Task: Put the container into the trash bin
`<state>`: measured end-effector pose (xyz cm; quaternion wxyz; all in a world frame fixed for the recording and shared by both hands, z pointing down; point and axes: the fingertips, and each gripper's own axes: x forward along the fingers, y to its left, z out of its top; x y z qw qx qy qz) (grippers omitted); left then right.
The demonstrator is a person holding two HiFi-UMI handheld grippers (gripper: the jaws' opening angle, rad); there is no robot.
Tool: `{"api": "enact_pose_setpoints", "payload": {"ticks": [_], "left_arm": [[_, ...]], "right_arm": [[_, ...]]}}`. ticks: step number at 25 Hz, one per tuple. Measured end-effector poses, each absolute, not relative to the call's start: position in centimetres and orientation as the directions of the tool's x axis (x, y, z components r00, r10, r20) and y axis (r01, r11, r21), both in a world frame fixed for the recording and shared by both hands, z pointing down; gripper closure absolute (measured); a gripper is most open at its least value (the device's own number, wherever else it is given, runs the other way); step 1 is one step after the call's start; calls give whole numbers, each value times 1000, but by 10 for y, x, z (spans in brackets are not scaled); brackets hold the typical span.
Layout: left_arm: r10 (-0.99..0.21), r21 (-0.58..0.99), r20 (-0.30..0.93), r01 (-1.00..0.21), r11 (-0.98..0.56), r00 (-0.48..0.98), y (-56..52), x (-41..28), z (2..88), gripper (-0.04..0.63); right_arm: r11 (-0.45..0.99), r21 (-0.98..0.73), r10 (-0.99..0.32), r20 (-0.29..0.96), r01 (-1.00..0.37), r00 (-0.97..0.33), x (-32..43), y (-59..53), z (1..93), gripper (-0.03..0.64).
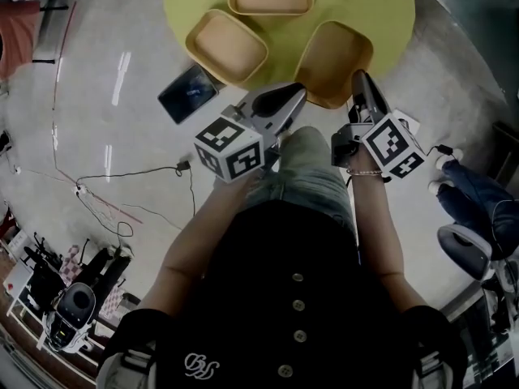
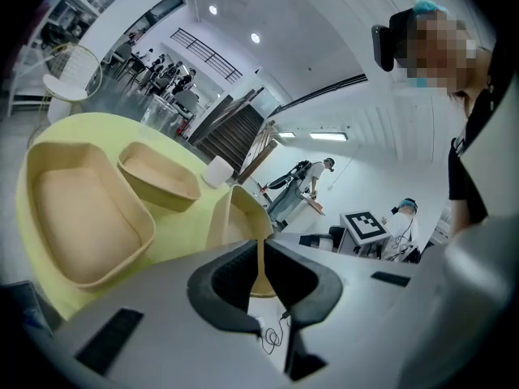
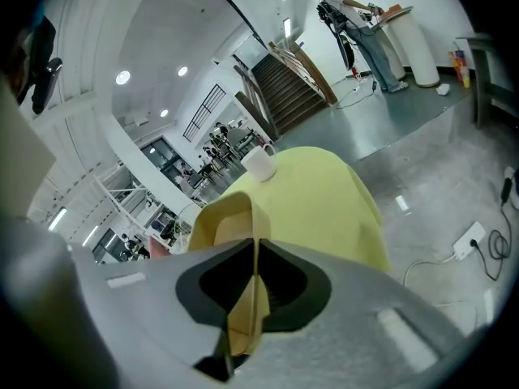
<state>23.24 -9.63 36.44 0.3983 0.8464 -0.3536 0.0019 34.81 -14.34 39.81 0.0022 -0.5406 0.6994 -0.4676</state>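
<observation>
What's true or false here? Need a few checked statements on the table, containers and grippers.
1. The table is yellow. True.
2. The left gripper and right gripper both grip one container. True.
3. The left gripper is open and empty. False: it is shut on the container's rim.
4. The other two containers are full. False: both look empty.
5. A white cup stands on the table. True.

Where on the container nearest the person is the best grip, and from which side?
Take the container by its thin rim on the near side, one jaw inside and one outside. Its wide, open shape offers nothing else narrow enough. The left gripper and right gripper are both shut on that rim.
</observation>
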Motion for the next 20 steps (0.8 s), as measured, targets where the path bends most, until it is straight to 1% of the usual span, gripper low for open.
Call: {"api": "enact_pose_setpoints", "payload": {"ticks": [5, 11, 20], "left_arm": [[-637, 677, 265, -610, -411, 724, -89, 206, 365, 563], [-680, 676, 236, -619, -399, 695, -78, 173, 345, 563], [-769, 681, 209, -654, -328, 604, -51, 55, 330, 563]], "right_arm": [[27, -646, -745, 496, -763, -446, 320, -140, 396, 595], [87, -611, -741, 489, -787, -461, 298, -139, 380, 595], [280, -590, -704, 410, -757, -580, 179, -128, 342, 595]]}}
